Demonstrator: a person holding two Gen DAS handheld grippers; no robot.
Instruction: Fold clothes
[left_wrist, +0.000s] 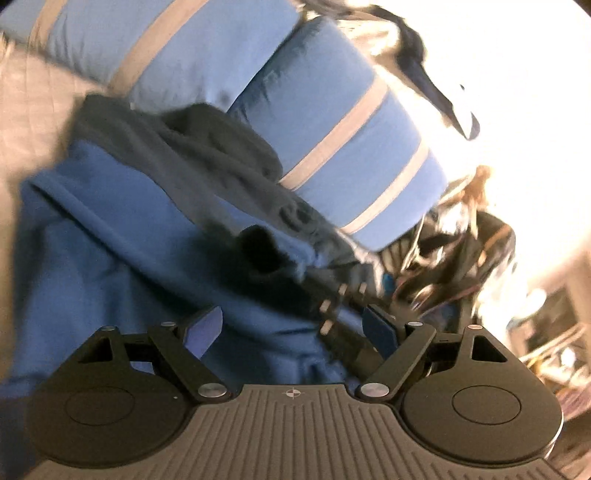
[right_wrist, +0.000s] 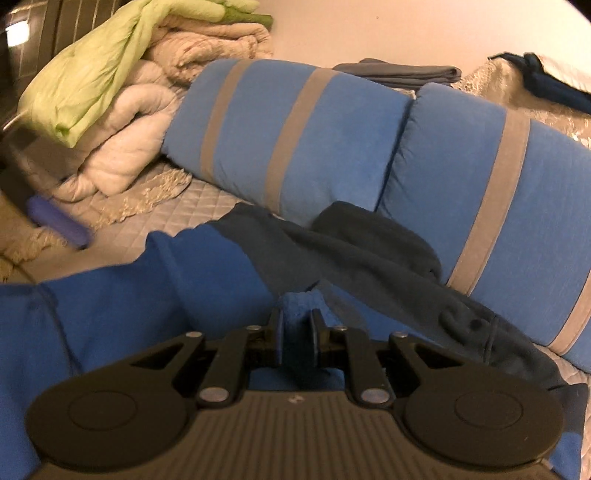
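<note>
A blue sweatshirt with a dark grey hood and shoulder part lies on a quilted bed cover in front of two cushions. In the right wrist view my right gripper is shut on a bunched fold of its blue fabric. My left gripper hovers over the same sweatshirt with its jaws wide apart and nothing pinched between them. The dark grey part lies beyond it. One blue pad of the left gripper shows at the left edge of the right wrist view. The picture is blurred.
Two blue cushions with grey stripes lie just behind the sweatshirt. A heap of pale quilts and a green blanket sits at the back left. Folded grey clothes and a dark blue garment lie beyond the cushions.
</note>
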